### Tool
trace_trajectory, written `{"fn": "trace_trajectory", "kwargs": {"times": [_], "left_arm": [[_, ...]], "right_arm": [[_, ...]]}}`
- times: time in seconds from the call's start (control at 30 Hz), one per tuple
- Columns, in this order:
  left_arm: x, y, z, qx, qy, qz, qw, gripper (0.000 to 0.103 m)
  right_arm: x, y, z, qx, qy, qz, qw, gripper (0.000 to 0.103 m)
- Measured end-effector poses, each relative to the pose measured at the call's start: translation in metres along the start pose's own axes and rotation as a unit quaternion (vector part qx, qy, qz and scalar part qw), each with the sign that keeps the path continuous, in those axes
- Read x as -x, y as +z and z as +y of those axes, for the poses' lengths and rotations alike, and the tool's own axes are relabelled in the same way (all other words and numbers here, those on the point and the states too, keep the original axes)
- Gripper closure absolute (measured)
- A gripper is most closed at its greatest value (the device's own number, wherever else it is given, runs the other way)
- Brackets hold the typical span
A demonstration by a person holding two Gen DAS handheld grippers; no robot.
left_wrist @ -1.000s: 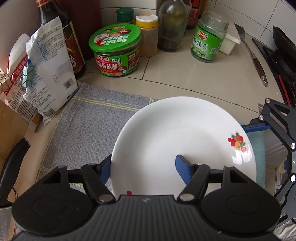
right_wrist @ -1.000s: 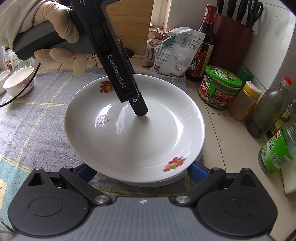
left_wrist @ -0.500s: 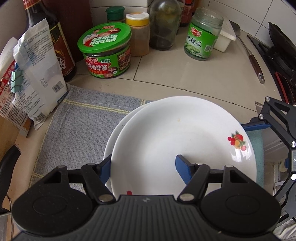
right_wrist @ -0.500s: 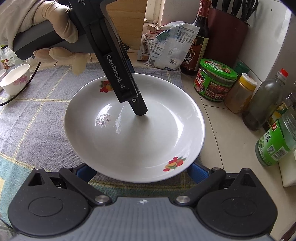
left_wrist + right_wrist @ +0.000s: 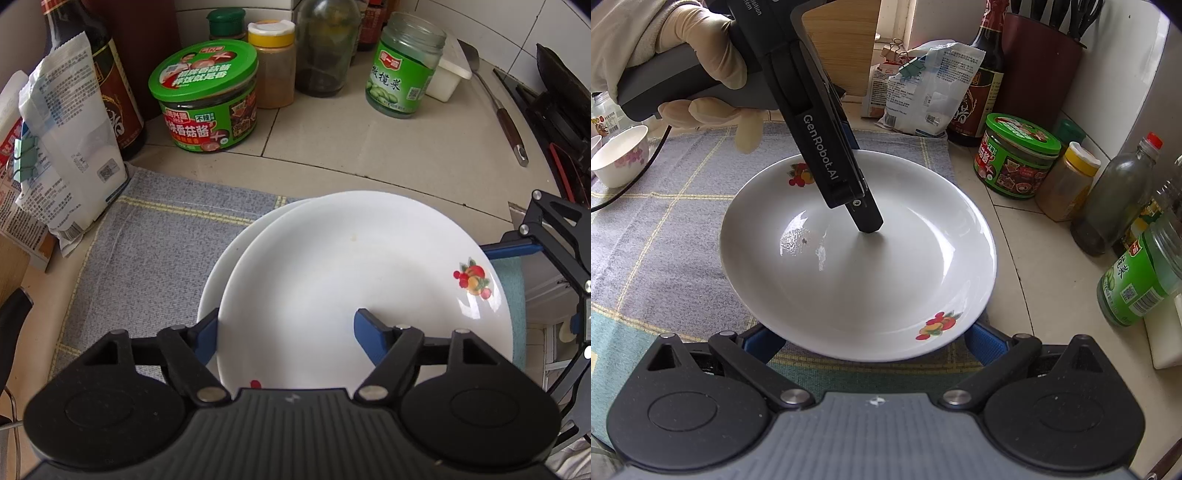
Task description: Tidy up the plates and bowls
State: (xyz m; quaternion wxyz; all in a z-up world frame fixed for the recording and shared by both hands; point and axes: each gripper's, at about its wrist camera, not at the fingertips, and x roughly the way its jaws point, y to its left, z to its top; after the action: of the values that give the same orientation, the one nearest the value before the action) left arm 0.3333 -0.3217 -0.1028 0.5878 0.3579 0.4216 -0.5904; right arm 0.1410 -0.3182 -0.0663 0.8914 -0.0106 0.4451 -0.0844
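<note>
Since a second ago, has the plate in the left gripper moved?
Yes. In the left wrist view the held plate has slid right off the lower plate, whose rim now shows beside it on the grey cloth.

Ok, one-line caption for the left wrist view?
Left hand-held gripper pinches a white plate above a second plate on the grey cloth, condiment jars behind.

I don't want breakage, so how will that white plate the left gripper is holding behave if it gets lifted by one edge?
The plate looks like glazed ceramic: probably stiff and breakable. Its glossy shine suggests it may slip between the left gripper fingers. Gripped at one rim, it may droop.
</note>
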Motion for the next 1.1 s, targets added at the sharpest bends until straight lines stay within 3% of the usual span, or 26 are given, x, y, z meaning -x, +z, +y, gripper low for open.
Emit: {"fn": "trace_trajectory", "kwargs": {"times": [0.6, 0.7, 0.8, 0.9, 1.1], "left_arm": [[0.007, 0.001, -0.005, -0.011, 0.021, -0.003, 0.9997, 0.019], [0.009, 0.000, -0.008, -0.011, 0.011, -0.008, 0.9998, 0.015], [0.012, 0.001, -0.016, -0.021, -0.025, -0.015, 0.9994, 0.014], [0.014, 0.002, -0.029, -0.046, -0.003, -0.021, 0.9987, 0.014], [0.028, -0.001, -0.034, -0.045, 0.018, -0.041, 0.9980, 0.013]], "right_arm": [[0.002, -0.001, 0.001, 0.004, 0.001, -0.005, 1.000, 0.000], [0.003, -0.002, 0.000, 0.002, 0.002, -0.006, 1.000, 0.000], [0.004, -0.002, 0.001, 0.005, 0.001, -0.011, 1.000, 0.000], [0.007, 0.000, 0.003, 0.009, -0.001, -0.021, 1.000, 0.000], [0.011, 0.001, 0.000, 0.006, -0.006, -0.026, 1.000, 0.000]]}}
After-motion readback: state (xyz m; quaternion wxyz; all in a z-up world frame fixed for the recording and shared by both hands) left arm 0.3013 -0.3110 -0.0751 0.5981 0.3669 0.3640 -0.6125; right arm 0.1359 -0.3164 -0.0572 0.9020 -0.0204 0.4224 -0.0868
